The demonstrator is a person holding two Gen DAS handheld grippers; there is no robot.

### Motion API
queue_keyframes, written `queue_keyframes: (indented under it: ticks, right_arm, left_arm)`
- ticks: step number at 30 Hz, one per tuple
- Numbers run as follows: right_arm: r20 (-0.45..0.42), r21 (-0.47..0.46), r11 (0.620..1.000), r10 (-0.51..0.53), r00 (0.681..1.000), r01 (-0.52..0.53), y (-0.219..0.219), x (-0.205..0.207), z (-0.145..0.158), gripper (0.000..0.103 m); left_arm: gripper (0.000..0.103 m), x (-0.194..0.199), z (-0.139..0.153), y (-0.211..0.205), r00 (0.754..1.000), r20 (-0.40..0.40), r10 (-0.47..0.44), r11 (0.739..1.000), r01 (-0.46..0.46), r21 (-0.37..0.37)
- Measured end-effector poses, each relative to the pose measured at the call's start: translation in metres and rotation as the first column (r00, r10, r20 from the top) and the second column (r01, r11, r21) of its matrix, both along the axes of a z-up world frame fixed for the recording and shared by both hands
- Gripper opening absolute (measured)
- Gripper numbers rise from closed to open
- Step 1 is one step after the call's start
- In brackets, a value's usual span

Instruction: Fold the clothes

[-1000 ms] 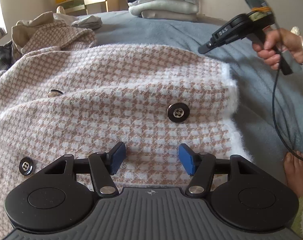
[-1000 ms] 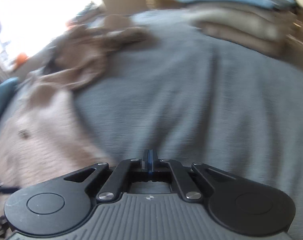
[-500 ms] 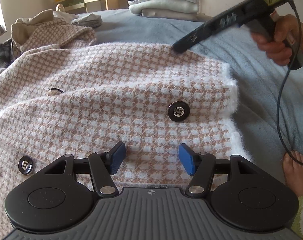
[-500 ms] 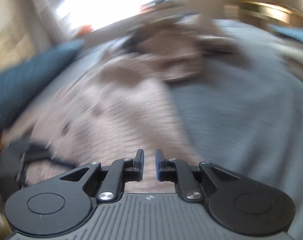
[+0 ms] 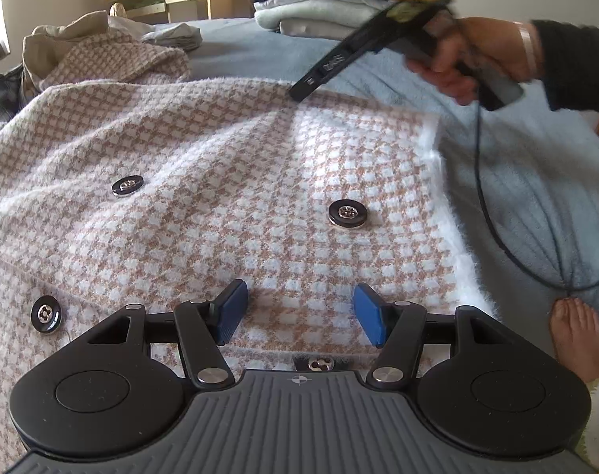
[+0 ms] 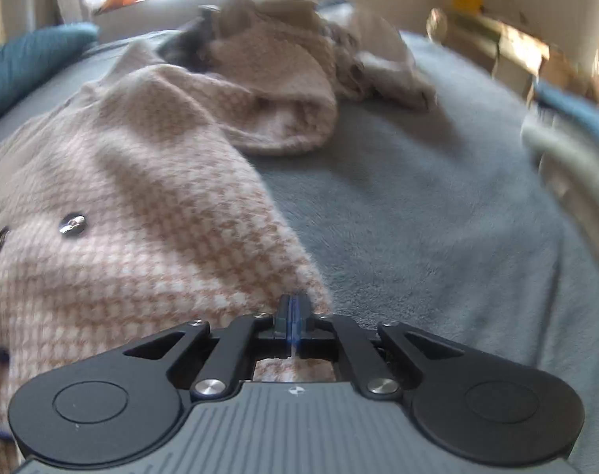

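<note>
Houndstooth coat (image 5: 228,166) lying spread over the grey-blue bed blanket (image 5: 536,197), buttons up. Left gripper (image 5: 299,308) hovering over its near hem, jaws standing apart, nothing between them. Right gripper (image 6: 291,312) pinching the coat's far edge, jaws having just closed.

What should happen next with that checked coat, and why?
Probably the right gripper should lift the far edge of the coat and carry it over: its jaws are shut there and the cloth creases toward them, while the left gripper is open above the near part.
</note>
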State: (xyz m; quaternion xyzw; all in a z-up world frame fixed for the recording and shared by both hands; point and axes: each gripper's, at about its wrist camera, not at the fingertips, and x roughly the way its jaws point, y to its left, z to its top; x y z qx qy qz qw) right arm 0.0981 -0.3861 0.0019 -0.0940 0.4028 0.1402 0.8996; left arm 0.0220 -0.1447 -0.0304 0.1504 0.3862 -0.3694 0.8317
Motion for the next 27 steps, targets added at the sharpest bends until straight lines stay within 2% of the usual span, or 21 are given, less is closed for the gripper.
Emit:
queue_keyframes:
  ticks: [3,7,10,12,15,18,20,22,25,27]
  right_arm:
    - [0.03,0.079,0.995,0.066,0.997,-0.068,0.002,-0.032,0.022,0.002]
    - [0.027,0.123,0.981,0.15,0.988,-0.152,0.023,-0.06,0.033,0.02]
    - [0.007,0.152,0.967,0.205,0.979,-0.204,0.042,-0.07,0.034,0.023]
    - [-0.01,0.186,0.956,0.231,0.973,-0.225,0.055,-0.074,0.034,0.029]
    - [-0.034,0.206,0.937,0.294,0.955,-0.281,0.081,-0.079,0.025,0.034]
    - [-0.06,0.191,0.918,0.365,0.929,-0.348,0.11,-0.088,0.013,0.037]
    - [-0.083,0.172,0.907,0.403,0.912,-0.385,0.127,-0.093,0.005,0.038]
    - [-0.103,0.14,0.896,0.437,0.894,-0.422,0.14,-0.1,-0.001,0.038]
    - [-0.115,0.081,0.888,0.458,0.881,-0.452,0.149,-0.111,-0.005,0.038]
    - [-0.117,0.065,0.893,0.45,0.885,-0.445,0.146,-0.114,-0.004,0.038]
  left_arm:
    - [0.06,0.004,0.004,0.007,1.0,-0.028,0.005,1.0,-0.006,-0.027]
    - [0.06,0.019,0.013,0.024,0.996,-0.08,0.041,0.996,-0.047,-0.079]
    - [0.06,0.039,0.024,0.046,0.989,-0.093,0.116,0.985,-0.126,-0.117]
    - [0.06,0.06,0.032,0.066,0.973,-0.103,0.205,0.966,-0.218,-0.14]
    - [0.06,0.099,0.039,0.103,0.915,-0.146,0.376,0.9,-0.398,-0.179]
    - [0.06,0.139,0.037,0.14,0.816,-0.162,0.555,0.801,-0.577,-0.162]
    - [0.06,0.162,0.033,0.163,0.742,-0.184,0.645,0.722,-0.671,-0.171]
    - [0.06,0.182,0.029,0.178,0.695,-0.222,0.684,0.672,-0.719,-0.179]
    - [0.06,0.205,0.018,0.193,0.638,-0.305,0.707,0.612,-0.768,-0.187]
    - [0.06,0.212,0.013,0.195,0.616,-0.334,0.713,0.588,-0.785,-0.195]
